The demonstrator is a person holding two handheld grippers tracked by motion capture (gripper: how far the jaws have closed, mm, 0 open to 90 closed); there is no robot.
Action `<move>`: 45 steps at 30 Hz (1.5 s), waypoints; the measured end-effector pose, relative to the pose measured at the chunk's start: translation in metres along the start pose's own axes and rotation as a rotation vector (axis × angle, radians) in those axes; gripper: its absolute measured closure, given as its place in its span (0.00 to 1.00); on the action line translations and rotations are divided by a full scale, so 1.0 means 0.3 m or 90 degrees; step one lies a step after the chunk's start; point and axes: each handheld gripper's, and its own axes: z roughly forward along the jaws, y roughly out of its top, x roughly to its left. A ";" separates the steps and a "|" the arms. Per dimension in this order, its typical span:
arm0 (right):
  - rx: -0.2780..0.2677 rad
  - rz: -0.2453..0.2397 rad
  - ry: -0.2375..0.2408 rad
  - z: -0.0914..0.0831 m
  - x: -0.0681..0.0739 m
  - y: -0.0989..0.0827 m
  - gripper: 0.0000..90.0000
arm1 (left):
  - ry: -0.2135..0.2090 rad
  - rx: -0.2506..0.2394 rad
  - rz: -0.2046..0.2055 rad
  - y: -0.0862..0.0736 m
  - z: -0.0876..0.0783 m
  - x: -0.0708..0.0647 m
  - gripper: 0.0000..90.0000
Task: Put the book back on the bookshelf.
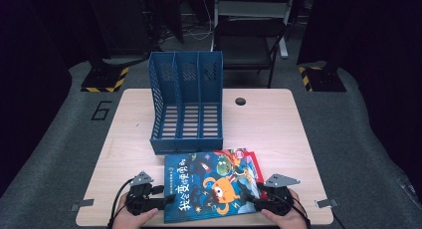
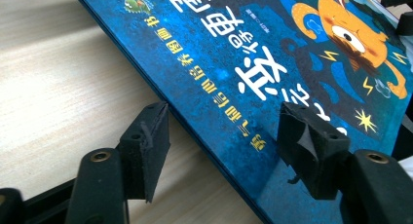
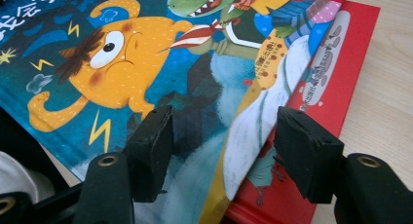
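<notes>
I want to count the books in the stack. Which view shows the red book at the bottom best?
The right gripper view: the red book juts out from under two others, its edge and cover art clear. The high view shows a thin red strip beside the blue book. The left gripper view gives the blue cover.

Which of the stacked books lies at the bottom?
The red book: it lies on the table, its red edge showing beyond the blue book on top.

Blue picture book (image 1: 211, 184) with orange monster, red book (image 3: 341, 87) beneath, blue slatted file rack (image 1: 186, 102), pale wood table (image 1: 268, 124)
</notes>
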 end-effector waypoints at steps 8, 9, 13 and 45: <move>0.002 0.017 0.001 0.007 0.003 0.001 0.41 | 0.002 -0.002 -0.010 0.009 0.004 0.006 0.43; 0.002 0.021 0.003 0.009 0.006 0.002 0.40 | 0.004 -0.006 -0.010 0.011 0.006 0.009 0.43; 0.001 0.015 -0.004 0.014 0.008 0.005 0.40 | 0.008 -0.011 -0.012 0.018 0.011 0.020 0.43; 0.029 -0.077 0.009 -0.061 0.091 -0.050 0.41 | -0.007 0.007 -0.003 -0.031 -0.023 -0.019 0.38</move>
